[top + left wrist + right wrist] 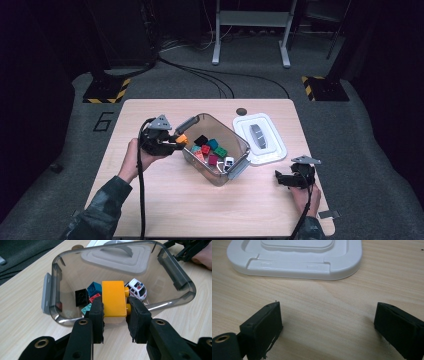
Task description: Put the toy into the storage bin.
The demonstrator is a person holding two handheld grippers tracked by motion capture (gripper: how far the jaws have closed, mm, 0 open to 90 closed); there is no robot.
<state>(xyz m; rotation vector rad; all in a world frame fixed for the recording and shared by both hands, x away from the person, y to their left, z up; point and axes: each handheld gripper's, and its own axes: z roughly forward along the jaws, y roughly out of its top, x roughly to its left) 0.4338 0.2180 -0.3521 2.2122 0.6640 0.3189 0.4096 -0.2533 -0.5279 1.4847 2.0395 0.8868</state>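
1. Gripping orange brick (113, 298) in left gripper (115, 312), frame centre, above bin (175, 277) rim.
2. Idling wide open at lower right: right gripper (296, 178), beside lid (294, 268).
3. Waiting in bin: more bricks (210, 149), toy car (137, 288); judging emptying or filling impossible.

A light wooden desk (165, 200) with rounded corners stands on grey carpet. Directly on it, near the middle, sits a clear smoky plastic tub (215, 148) with grey side latches, set at an angle — just beside it, toward the far right, lies its white lid (260, 138), flat with a grey handle facing up. A small dark round disc (241, 111) rests near the far edge, just beyond the lid, and a small grey tab (330, 214) lies at the desk's near right corner.
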